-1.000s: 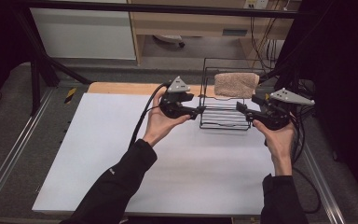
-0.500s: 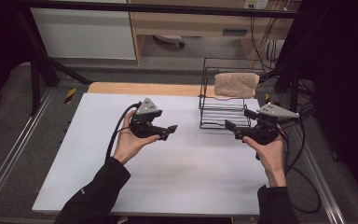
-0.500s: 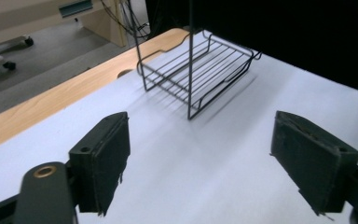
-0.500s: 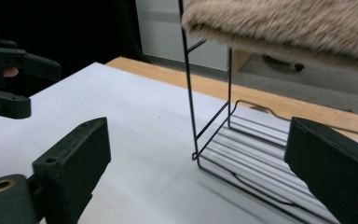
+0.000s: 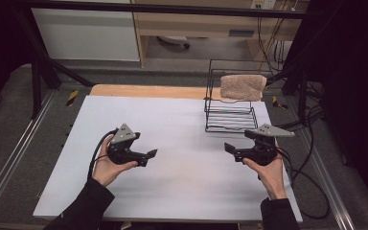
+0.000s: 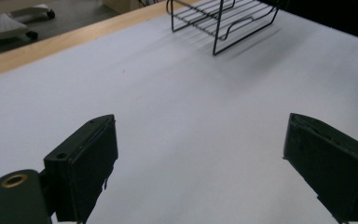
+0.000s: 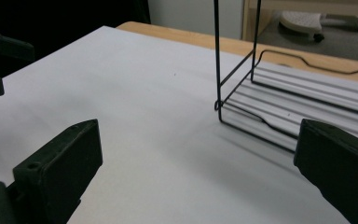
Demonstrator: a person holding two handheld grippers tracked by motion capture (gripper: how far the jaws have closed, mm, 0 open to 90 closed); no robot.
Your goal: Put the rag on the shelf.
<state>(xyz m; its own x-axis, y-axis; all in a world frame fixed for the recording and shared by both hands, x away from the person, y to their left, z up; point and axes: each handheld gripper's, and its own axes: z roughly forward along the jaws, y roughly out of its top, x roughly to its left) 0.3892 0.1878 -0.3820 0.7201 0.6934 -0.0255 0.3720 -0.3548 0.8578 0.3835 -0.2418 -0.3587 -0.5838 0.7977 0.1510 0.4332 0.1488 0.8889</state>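
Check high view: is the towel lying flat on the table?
No, the towel hangs draped over the top of the wire rack, clear of the white table.

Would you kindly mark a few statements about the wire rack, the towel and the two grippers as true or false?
1. A beige towel hangs over the top of the black wire rack. True.
2. The left gripper clamps the towel. False: its jaws stand open on nothing, above the white tabletop.
3. The right gripper is open. True: nothing lies between its jaws.
4. The rack stands at the table's near left corner. False: it stands at the far right.
5. The two grippers touch each other. False: they are apart, with bare tabletop between them.
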